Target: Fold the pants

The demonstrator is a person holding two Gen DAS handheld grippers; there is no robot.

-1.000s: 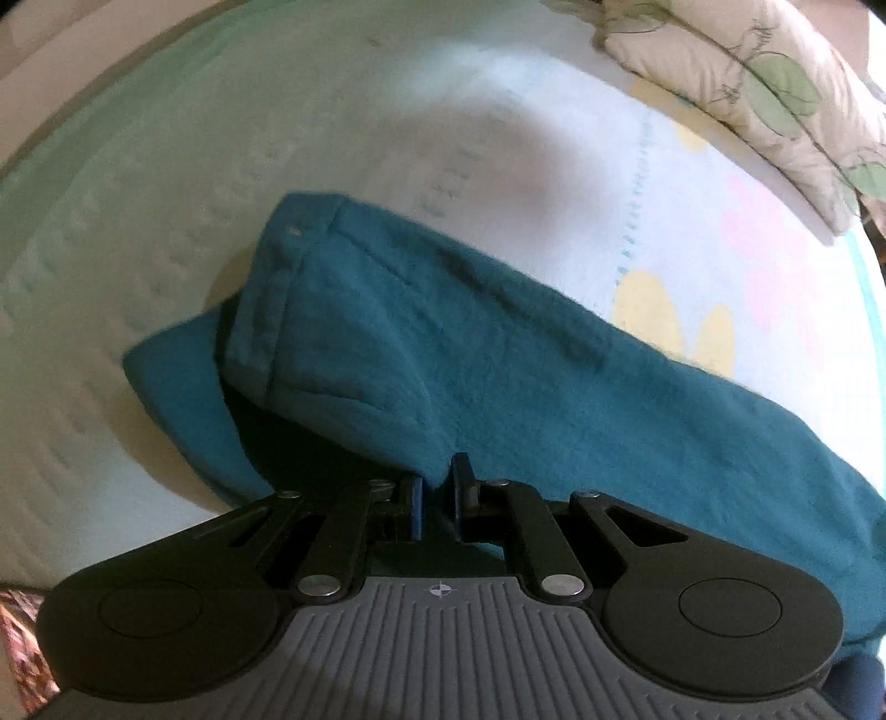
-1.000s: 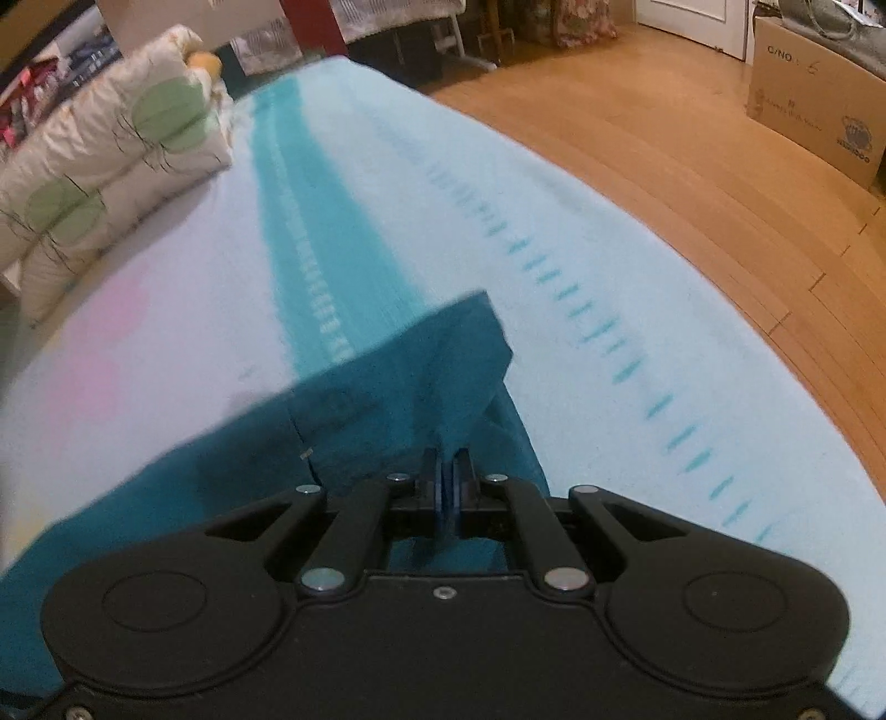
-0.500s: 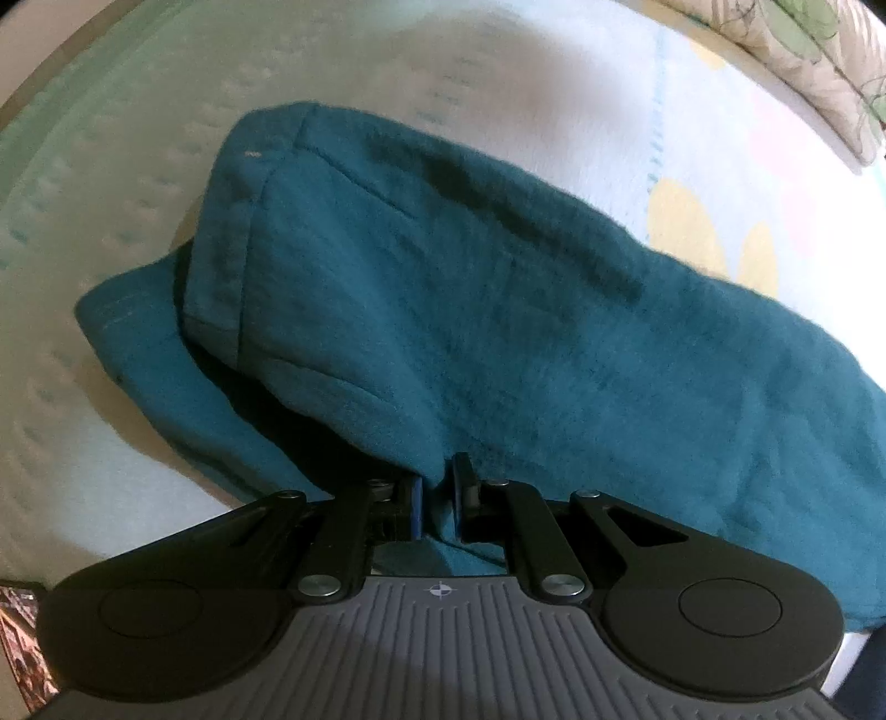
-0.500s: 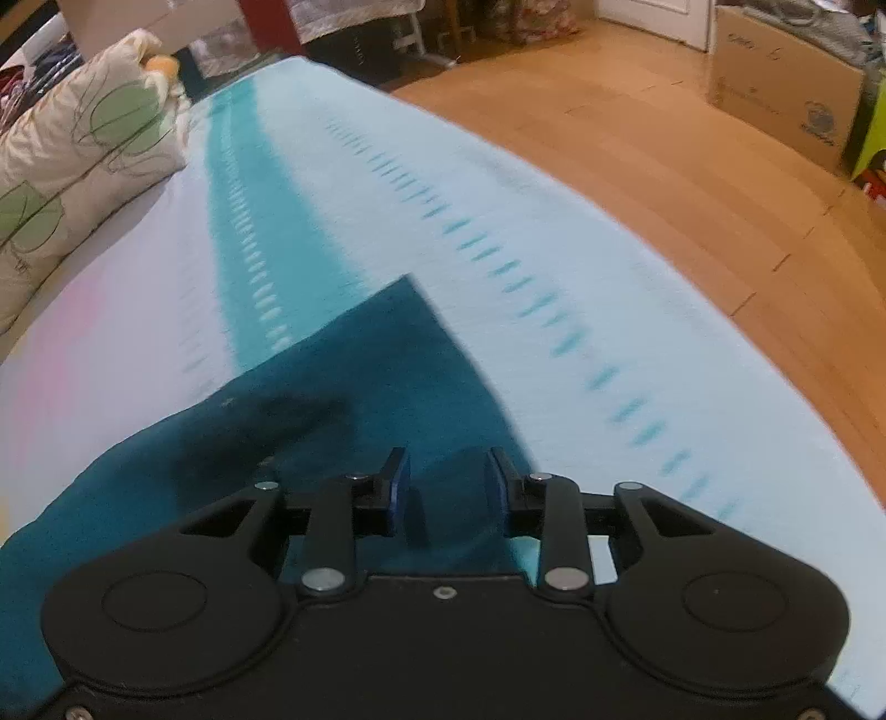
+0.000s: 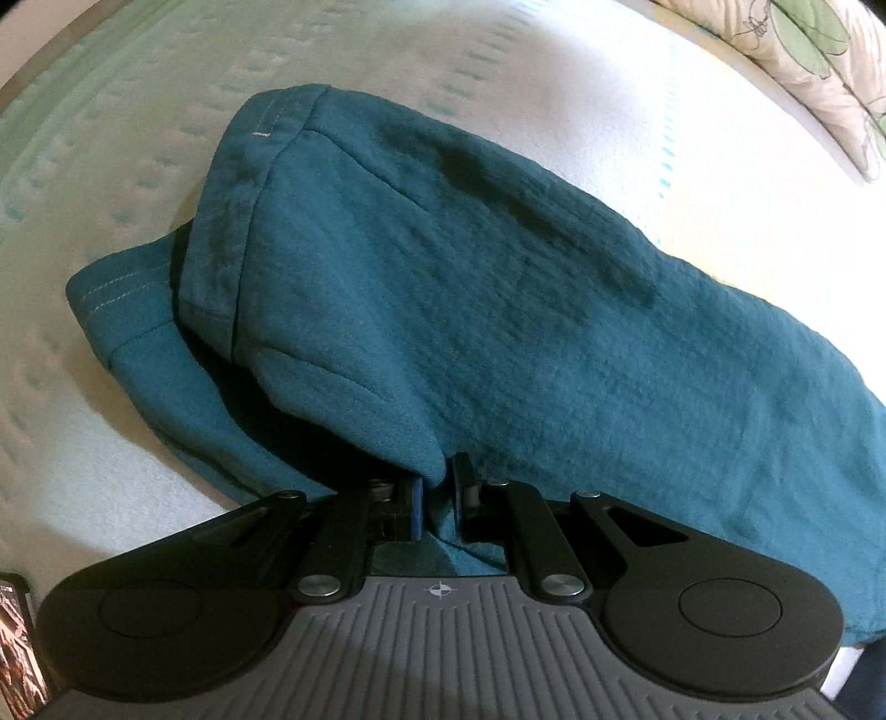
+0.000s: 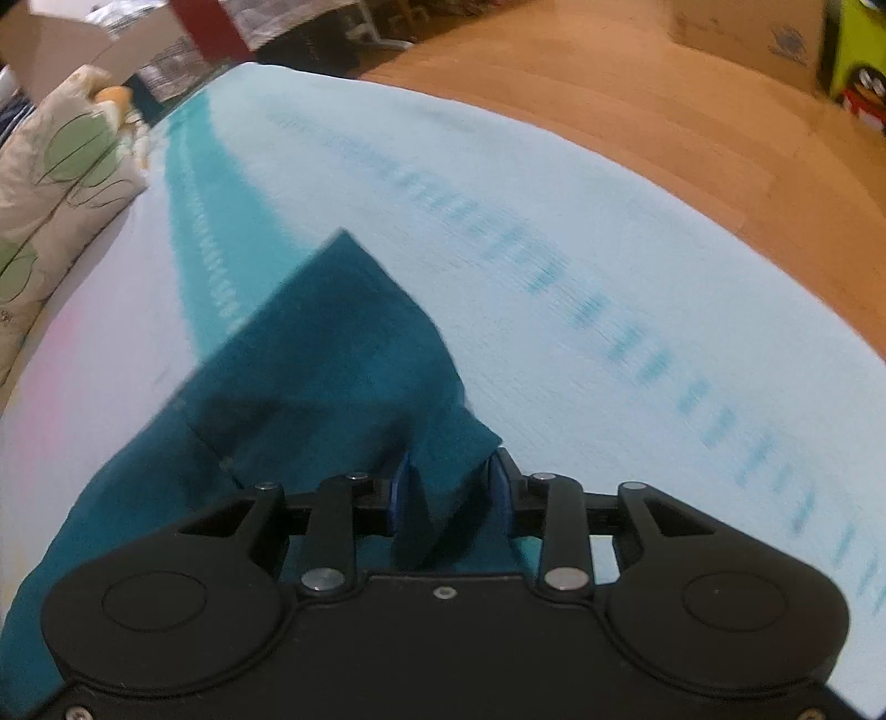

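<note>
Teal pants (image 5: 498, 310) lie on the bed, one layer folded over another, with the waistband end at the upper left of the left wrist view. My left gripper (image 5: 440, 498) is shut on a fold of the pants' near edge. In the right wrist view the other end of the pants (image 6: 321, 360) lies flat with a corner pointing away. My right gripper (image 6: 446, 487) is open, its blue pads on either side of a raised ridge of teal fabric without pinching it.
The bed has a pale quilted cover (image 5: 138, 111) with teal stitching. A leaf-print pillow sits at the far edge (image 5: 803, 66) and shows in the right wrist view (image 6: 61, 166). Wooden floor (image 6: 664, 99) and cardboard boxes (image 6: 747, 33) lie beyond the bed's right edge.
My right gripper has opened and let go of the pants' end, which now lies flat. My left gripper stays shut on the fold and has moved closer over the pants.
</note>
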